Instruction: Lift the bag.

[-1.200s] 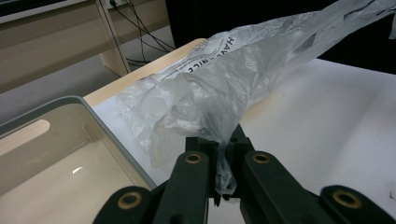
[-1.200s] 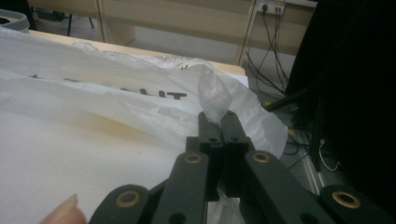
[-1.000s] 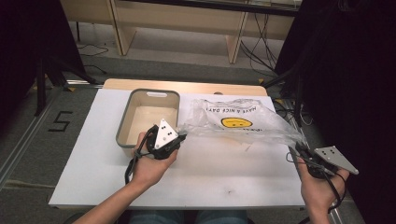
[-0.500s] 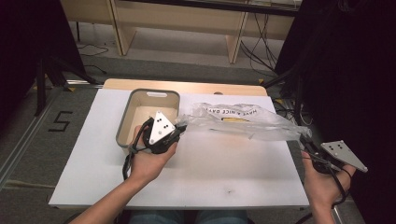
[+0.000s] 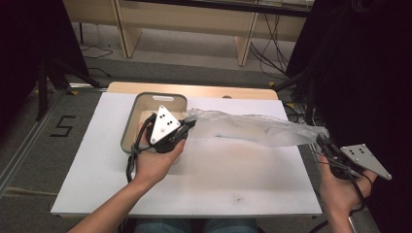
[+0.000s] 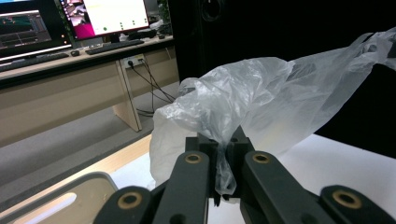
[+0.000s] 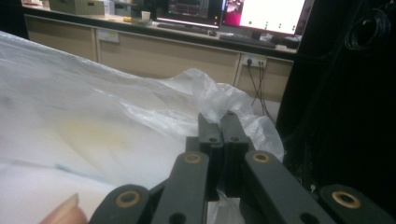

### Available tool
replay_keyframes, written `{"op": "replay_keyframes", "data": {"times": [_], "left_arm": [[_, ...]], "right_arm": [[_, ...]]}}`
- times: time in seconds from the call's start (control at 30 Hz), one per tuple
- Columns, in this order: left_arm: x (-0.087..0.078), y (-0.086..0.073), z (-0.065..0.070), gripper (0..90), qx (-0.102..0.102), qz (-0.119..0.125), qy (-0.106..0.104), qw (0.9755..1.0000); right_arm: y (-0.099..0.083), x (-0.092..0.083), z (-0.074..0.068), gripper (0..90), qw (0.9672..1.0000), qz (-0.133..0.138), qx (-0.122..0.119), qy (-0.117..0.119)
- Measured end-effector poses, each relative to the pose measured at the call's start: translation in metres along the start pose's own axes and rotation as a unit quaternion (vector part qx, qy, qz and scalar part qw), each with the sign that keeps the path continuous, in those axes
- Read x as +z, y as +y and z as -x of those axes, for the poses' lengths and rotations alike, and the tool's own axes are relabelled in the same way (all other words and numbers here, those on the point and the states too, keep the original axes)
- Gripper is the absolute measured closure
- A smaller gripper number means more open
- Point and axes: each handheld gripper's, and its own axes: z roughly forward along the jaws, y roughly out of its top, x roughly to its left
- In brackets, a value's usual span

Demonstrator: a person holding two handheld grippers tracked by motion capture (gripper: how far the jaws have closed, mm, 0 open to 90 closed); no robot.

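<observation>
A clear plastic bag (image 5: 252,128) hangs stretched between my two grippers above the white table (image 5: 204,179). My left gripper (image 5: 187,127) is shut on the bag's left end, beside the tray. In the left gripper view the film (image 6: 243,102) bunches up out of the closed jaws of the left gripper (image 6: 228,154). At the table's right edge my right gripper (image 5: 321,141) is shut on the bag's other end. The right gripper view has the bag (image 7: 93,121) spreading left from the right gripper (image 7: 219,128), with a faint yellow print on it.
A grey tray (image 5: 131,124) with a pale inside stands at the back left of the table. Beyond the table are a wooden desk (image 5: 194,19), cables on the floor and dark curtains (image 5: 359,68) at the right. Monitors (image 6: 107,14) stand on the desk.
Both hands have lifted the bag off the table. It was lying flat with its print showing; it now hangs stretched into a long band. The right hand moved farther right.
</observation>
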Motion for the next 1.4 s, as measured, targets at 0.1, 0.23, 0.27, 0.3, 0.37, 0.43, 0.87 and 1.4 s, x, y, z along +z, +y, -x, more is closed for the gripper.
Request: {"op": "replay_keyframes", "data": {"times": [0.1,0.23,0.27,0.3,0.37,0.43,0.87,1.4], "left_arm": [[-0.001,0.004,0.000,89.2,0.000,0.005,0.001,1.0000],[-0.002,0.008,-0.001,89.2,-0.002,0.015,0.002,0.9999],[-0.002,0.009,-0.001,89.2,-0.004,0.017,0.004,0.9998],[-0.003,0.010,-0.001,89.2,-0.003,0.020,0.004,0.9998],[-0.004,0.012,0.000,89.2,-0.005,0.025,0.003,0.9997],[-0.005,0.015,0.000,89.2,-0.004,0.029,0.002,0.9996],[-0.001,0.022,-0.008,89.2,-0.013,0.036,0.012,0.9992],[0.036,0.014,-0.027,89.2,-0.024,0.001,0.041,0.9989]], "right_arm": [[0.003,-0.002,0.001,90.0,1.0000,0.005,-0.002,-0.002],[0.006,-0.003,0.001,90.0,0.9999,0.011,0.000,-0.002],[0.007,-0.003,0.001,90.0,0.9999,0.013,-0.003,-0.003],[0.008,-0.003,0.000,90.0,0.9999,0.015,0.000,-0.003],[0.010,-0.005,0.000,90.0,0.9998,0.019,-0.001,-0.003],[0.013,-0.006,0.000,90.0,0.9997,0.024,0.000,-0.003],[0.024,-0.004,-0.002,90.0,0.9992,0.041,-0.001,-0.003],[0.024,0.032,-0.006,89.9,0.9997,0.026,0.000,-0.002]]}}
